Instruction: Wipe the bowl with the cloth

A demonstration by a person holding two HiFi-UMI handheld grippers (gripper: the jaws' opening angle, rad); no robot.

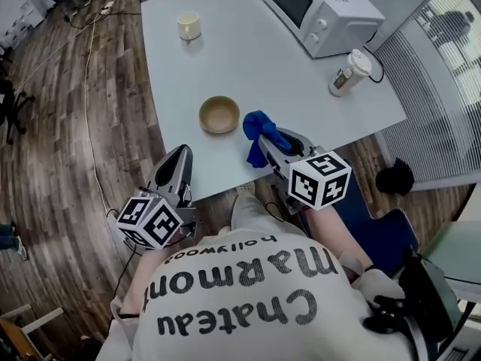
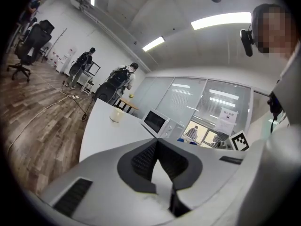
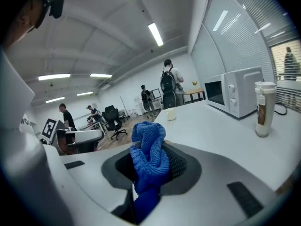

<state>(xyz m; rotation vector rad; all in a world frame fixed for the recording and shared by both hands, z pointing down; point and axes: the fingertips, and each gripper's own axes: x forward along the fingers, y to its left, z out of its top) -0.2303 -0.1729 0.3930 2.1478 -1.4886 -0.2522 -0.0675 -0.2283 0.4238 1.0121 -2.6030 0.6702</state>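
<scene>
Right gripper [image 3: 150, 164]: jaws pinched on the blue cloth [image 3: 149, 147], held at the near edge of the surface [image 1: 248, 59]; its marker cube faces up toward the head camera.
Cloth: bunched into a knitted wad between the right gripper's pads, one lobe standing above the jaws and a tail hanging below them; in the head view it sits just right of the bowl [image 1: 219, 114], with a narrow gap between the two.
Left gripper [image 2: 158, 157]: jaws pressed together with nothing between them; it sits low at the near left edge of the surface, well apart from the bowl, tip pointing along the surface toward the far end.
Bowl: tan, round, upright on the surface close to its near edge, between the two grippers; I cannot tell whether anything lies inside it.
Surface: pale, with a rounded near edge.
Cup [image 1: 189, 25]: cream-coloured, standing at the far left of the surface, well apart from the bowl.
Microwave [image 1: 319, 10]: white, on the far right of the surface.
Lidded bottle [image 1: 350, 72]: upright, just in front of the microwave near the right edge.
Floor [image 1: 68, 149]: wood planks, with a thin cable [image 1: 86, 89] running along beside the surface.
Background: several people [image 3: 168, 86] stand around desks and office chairs beyond the surface's far end.
</scene>
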